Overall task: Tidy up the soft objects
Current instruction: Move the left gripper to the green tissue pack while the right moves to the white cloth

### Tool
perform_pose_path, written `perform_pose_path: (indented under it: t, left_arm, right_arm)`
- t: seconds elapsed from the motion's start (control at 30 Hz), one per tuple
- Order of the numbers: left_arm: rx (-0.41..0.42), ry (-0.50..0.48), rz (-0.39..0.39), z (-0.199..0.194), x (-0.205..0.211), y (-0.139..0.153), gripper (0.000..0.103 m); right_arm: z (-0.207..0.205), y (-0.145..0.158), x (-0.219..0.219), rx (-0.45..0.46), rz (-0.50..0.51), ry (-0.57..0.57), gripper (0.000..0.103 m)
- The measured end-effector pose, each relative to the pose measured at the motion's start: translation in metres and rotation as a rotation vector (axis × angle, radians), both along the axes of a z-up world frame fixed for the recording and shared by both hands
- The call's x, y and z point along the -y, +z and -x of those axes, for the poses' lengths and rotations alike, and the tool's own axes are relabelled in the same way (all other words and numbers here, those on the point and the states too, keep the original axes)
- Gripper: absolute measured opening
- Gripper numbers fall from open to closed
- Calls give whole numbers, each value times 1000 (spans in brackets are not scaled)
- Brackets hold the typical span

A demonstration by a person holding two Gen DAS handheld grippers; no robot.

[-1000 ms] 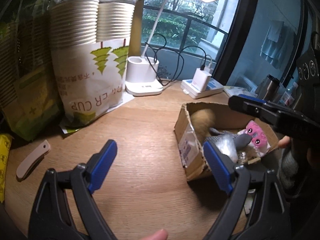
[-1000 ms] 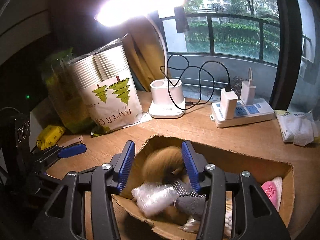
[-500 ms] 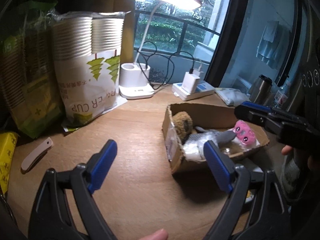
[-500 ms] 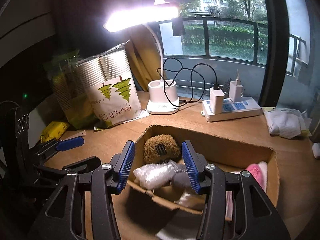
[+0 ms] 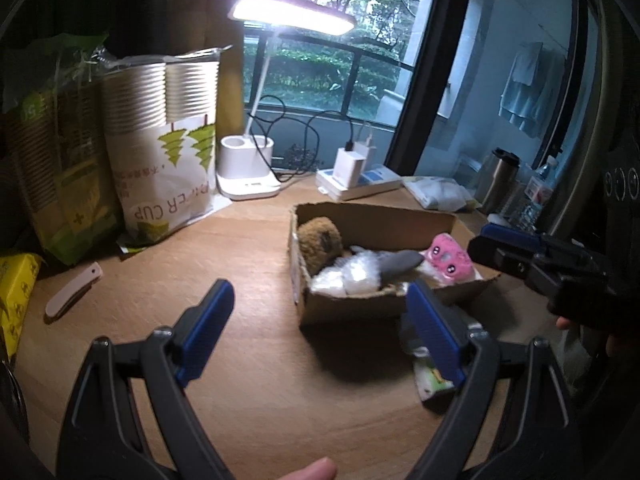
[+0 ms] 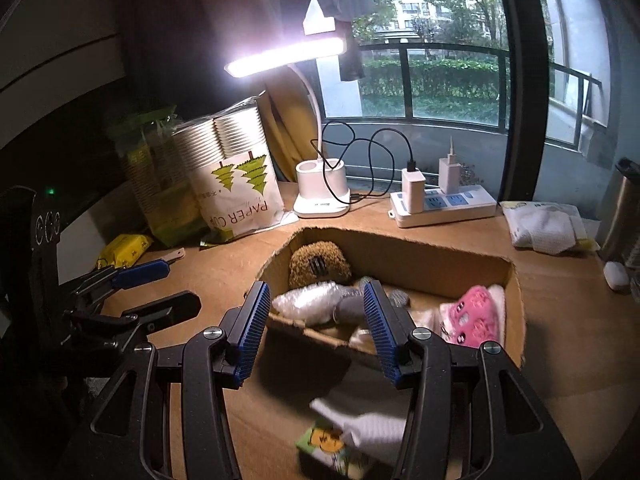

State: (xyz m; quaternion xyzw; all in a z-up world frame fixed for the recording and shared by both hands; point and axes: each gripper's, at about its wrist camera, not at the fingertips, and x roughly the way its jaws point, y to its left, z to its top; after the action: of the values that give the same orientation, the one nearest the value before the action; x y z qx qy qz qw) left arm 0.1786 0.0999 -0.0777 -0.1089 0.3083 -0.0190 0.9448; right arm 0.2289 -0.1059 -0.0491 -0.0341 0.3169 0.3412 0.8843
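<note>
In the cardboard box (image 6: 516,304): brown plush (image 6: 318,264), pink plush (image 6: 478,314), stowed. White sock (image 6: 372,430) outstanding, I judge. My left gripper (image 5: 320,316) and right gripper (image 6: 316,328): both released, empty.

I am seeing a lit desk lamp (image 6: 322,196) shining at the back of the wooden bench (image 5: 240,360), a paper cup bag (image 6: 236,184) leaning left of it, a power strip (image 6: 444,208) lying to its right, and a steel tumbler (image 5: 496,178) standing farther right.
</note>
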Motion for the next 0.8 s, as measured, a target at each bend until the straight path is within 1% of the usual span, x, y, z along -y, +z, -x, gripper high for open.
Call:
perform_pose_path:
  t: [0.33, 0.8]
  left_arm:
    - [-13, -36, -10, 11, 28, -3, 89]
    - [-62, -86, -29, 16, 62, -22, 89]
  right_arm:
    - [20, -15, 33, -26, 9, -36, 52]
    - [29, -57, 69, -118, 27, -102, 54]
